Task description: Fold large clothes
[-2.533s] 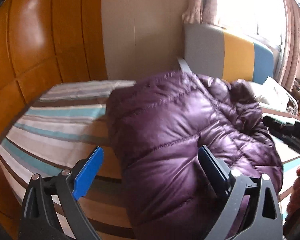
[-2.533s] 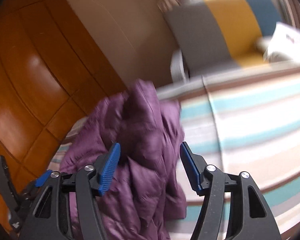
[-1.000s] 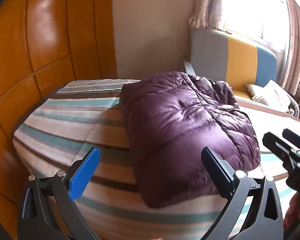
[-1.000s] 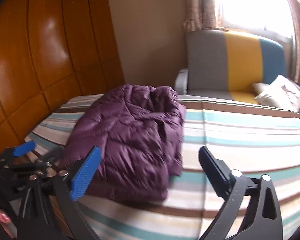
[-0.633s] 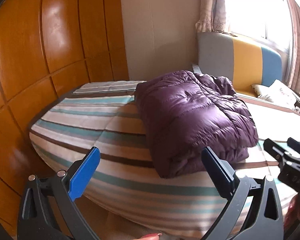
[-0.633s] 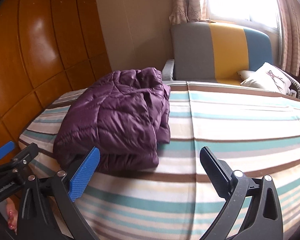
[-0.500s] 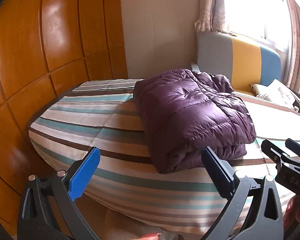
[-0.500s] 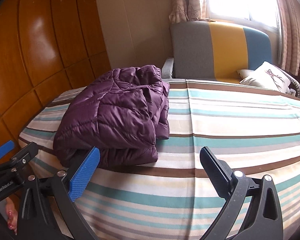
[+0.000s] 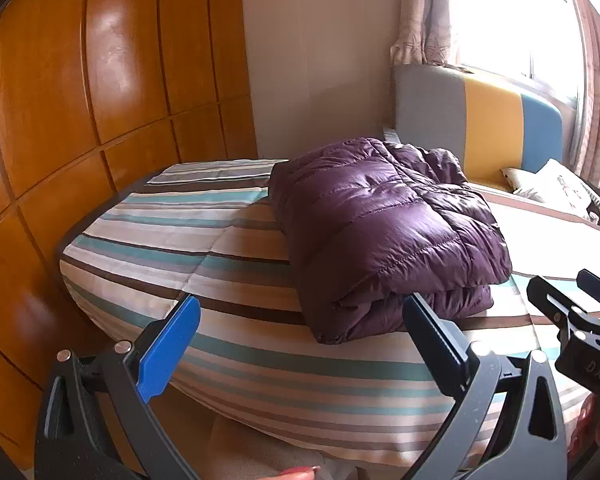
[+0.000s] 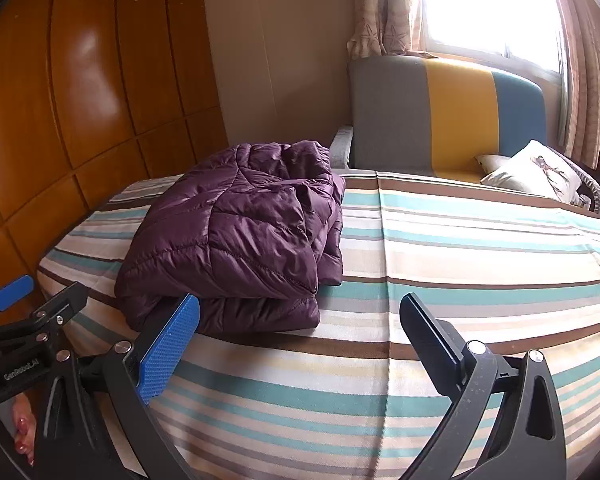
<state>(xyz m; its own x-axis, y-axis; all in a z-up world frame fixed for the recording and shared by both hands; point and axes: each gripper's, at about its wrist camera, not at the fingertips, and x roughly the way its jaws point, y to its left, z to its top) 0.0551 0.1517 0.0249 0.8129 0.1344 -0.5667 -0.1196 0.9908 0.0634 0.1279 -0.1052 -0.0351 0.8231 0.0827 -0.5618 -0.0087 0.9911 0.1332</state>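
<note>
A purple quilted down jacket (image 9: 384, 232) (image 10: 244, 236) lies folded in a thick stack near the corner of the striped bed (image 9: 204, 248) (image 10: 460, 248). My left gripper (image 9: 300, 340) hangs open off the bed's near edge, short of the jacket, with nothing between its fingers. My right gripper (image 10: 300, 336) is open too, level with the jacket's front fold and just right of it, holding nothing. Each gripper shows at the side of the other's view.
Orange wooden wardrobe panels (image 9: 100, 100) run close along the bed's left side. A grey, yellow and blue sofa (image 10: 448, 120) with a white cushion (image 10: 532, 172) stands behind the bed under a bright window. A hand with red nails (image 10: 22, 436) holds the left gripper.
Both grippers have pulled back from the jacket, away from the bed; it now lies folded and released. In the last half second the views barely shifted.
</note>
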